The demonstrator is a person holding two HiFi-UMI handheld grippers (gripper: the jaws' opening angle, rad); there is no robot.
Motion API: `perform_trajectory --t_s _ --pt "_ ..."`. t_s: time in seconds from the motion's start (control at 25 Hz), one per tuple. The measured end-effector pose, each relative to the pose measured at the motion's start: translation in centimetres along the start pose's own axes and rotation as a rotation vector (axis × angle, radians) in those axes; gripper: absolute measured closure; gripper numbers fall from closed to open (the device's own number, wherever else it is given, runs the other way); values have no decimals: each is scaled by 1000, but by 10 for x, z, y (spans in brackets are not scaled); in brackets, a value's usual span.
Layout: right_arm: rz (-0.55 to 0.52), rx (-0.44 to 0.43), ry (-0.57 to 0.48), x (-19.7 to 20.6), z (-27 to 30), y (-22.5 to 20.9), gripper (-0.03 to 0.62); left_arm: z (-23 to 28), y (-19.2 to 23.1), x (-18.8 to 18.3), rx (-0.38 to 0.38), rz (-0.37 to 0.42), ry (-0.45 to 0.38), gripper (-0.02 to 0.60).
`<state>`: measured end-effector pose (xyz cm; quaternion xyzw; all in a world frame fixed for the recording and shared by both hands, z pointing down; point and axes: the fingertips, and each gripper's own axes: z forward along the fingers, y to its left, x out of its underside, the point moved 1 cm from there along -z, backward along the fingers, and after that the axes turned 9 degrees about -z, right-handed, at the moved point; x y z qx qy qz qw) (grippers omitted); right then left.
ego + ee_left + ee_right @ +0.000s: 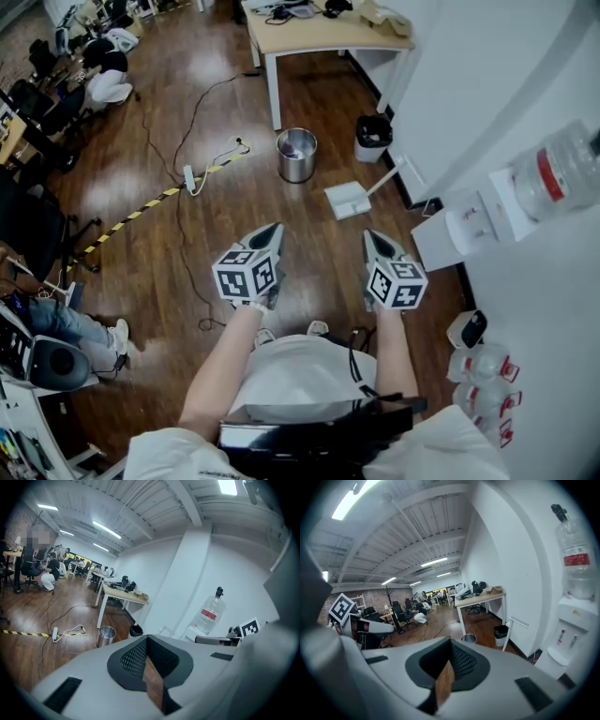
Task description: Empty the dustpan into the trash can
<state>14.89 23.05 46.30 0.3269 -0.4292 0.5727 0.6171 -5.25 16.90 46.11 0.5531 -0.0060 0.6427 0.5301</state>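
left gripper (270, 231) closed empty, right gripper (373, 236) closed empty, white dustpan (348, 199) near steel trash can (296, 156)

Right gripper (450, 645), jaws together and empty, before metal trash can (468, 638) and white dustpan handle (518, 622)

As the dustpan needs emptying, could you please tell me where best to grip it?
Probably the slim handle, which slants up from the white dustpan toward the wall; come from the room side, jaws across the shaft.
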Motion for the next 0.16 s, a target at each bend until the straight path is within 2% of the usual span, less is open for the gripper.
perform_trajectory --t_s 0.16 --pt "6 0 2 3 -5 10 592 -8 0 4 12 -4 1 592"
